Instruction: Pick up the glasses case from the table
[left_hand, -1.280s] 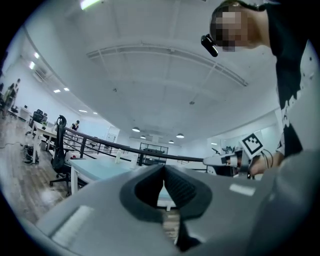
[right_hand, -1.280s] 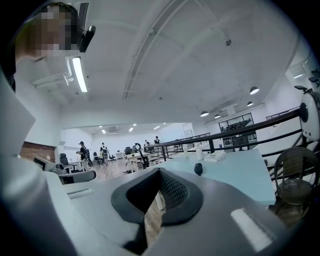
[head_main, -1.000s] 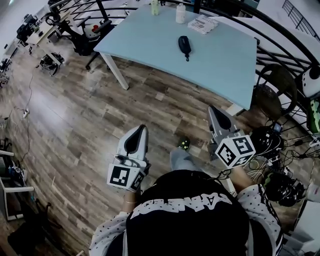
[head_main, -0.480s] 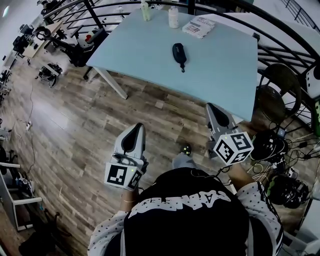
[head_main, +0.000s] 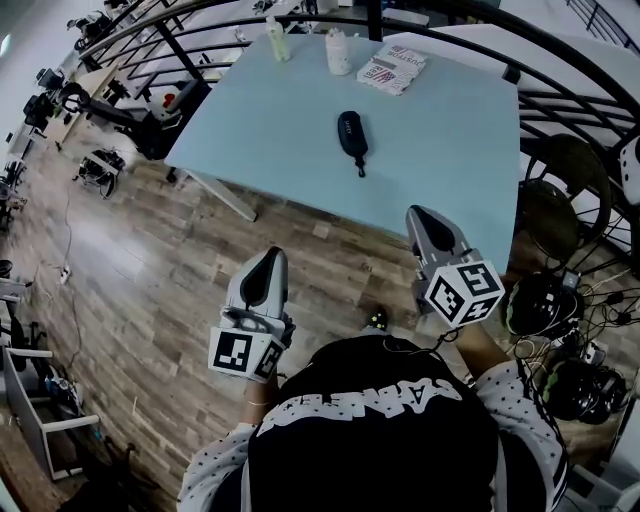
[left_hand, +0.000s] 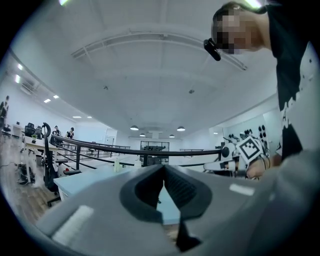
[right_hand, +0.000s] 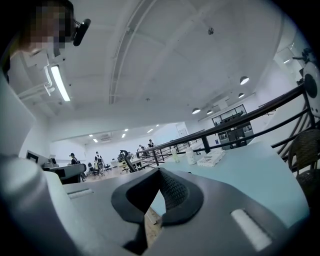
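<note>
Floor (head_main: 150, 280): wood planks, running under the table and out in front of its near edge.
Table (head_main: 270, 120): pale blue top on white legs; the landmark for all the rest.
Railing (right_hand: 247, 120): dark bars curving round the table's far and right sides.
Person (head_main: 375, 440): stands off the table's near edge in a dark top with dotted sleeves.
Right gripper (head_main: 418, 214): held over the floor just short of the table's near edge, fingers pressed together at the tips with nothing between them (right_hand: 159, 172).
Left gripper (head_main: 272, 256): further back from the near edge, fingers likewise closed and empty (left_hand: 162, 170).
Printed packet (head_main: 392, 70): flat at the table's far side.
Glasses case (head_main: 350, 133): dark, oblong, lying near the table's middle, well apart from both grippers.
Bottles (head_main: 338, 50): two, upright at the table's far edge, left of the packet.
</note>
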